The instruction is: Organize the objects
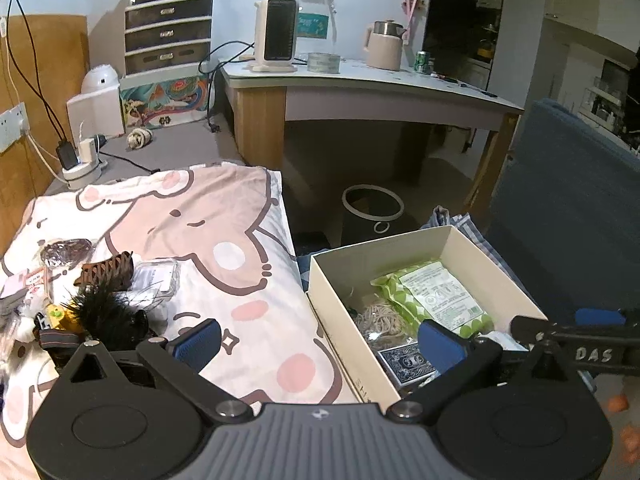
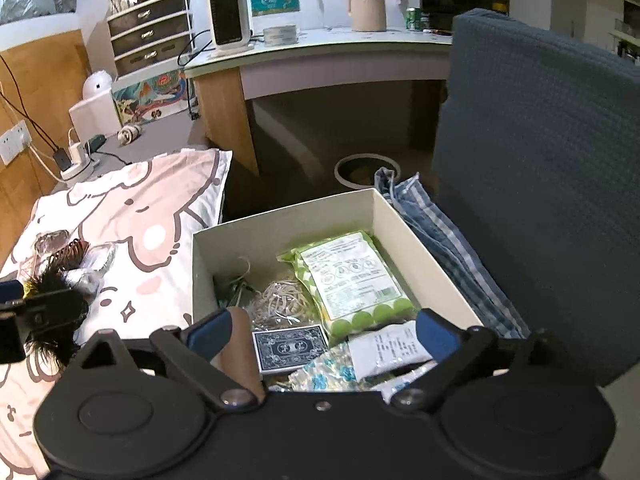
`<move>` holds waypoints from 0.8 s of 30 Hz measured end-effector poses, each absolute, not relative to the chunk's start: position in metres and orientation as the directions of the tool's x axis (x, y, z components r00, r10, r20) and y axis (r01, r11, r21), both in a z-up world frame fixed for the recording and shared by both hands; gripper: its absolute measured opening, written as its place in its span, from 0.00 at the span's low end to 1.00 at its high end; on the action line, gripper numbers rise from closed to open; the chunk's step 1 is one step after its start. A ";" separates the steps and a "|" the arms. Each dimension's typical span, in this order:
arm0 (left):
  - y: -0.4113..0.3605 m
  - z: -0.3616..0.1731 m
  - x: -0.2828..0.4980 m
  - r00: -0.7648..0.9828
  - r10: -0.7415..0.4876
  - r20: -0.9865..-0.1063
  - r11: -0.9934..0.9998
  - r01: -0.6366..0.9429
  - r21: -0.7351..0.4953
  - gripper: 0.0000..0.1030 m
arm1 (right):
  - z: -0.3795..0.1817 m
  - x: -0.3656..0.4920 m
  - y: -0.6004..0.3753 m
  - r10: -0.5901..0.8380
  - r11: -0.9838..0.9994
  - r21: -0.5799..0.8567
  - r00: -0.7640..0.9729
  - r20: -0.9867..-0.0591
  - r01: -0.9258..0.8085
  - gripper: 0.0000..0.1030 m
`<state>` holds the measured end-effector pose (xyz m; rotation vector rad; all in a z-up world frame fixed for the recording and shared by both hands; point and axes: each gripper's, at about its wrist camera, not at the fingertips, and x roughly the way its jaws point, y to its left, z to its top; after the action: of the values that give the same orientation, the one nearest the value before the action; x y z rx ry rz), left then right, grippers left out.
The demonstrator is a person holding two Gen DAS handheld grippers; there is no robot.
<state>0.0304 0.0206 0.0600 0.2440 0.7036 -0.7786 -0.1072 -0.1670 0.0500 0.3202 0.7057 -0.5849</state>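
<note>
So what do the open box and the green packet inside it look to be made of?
The box: probably matte cream cardboard, judging by its thin, stiff, straight walls. The green packet: likely glossy plastic film, wrinkled and shiny around a printed white label.

The box (image 2: 280, 216) lay open at the top, so a gripper could drop in from above; its floor was crowded by a green pack (image 2: 352, 276), cards (image 2: 290, 346) and rubber bands (image 2: 280, 300). A chair (image 2: 540, 160) walled its right side. Left of it, the pillow (image 1: 240, 280) was bare up to the clutter (image 1: 92, 292) at its far-left edge.
</note>
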 end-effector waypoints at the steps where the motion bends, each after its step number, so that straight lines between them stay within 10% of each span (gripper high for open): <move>1: 0.023 0.060 0.029 0.505 -0.559 -0.658 0.698 0.715 -0.045 1.00 | 0.051 -0.111 -0.166 -0.396 0.797 0.077 0.615 -0.682 0.599 0.97; 24: 0.054 0.039 -0.007 0.474 -0.589 -0.655 0.641 0.767 -0.021 1.00 | 0.043 -0.162 -0.126 -0.436 0.822 0.040 0.673 -0.597 0.568 0.99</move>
<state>-0.0070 0.0535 0.0386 0.2932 0.6763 -0.8439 -0.1624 -0.1263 0.0428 0.2305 0.6079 -0.5708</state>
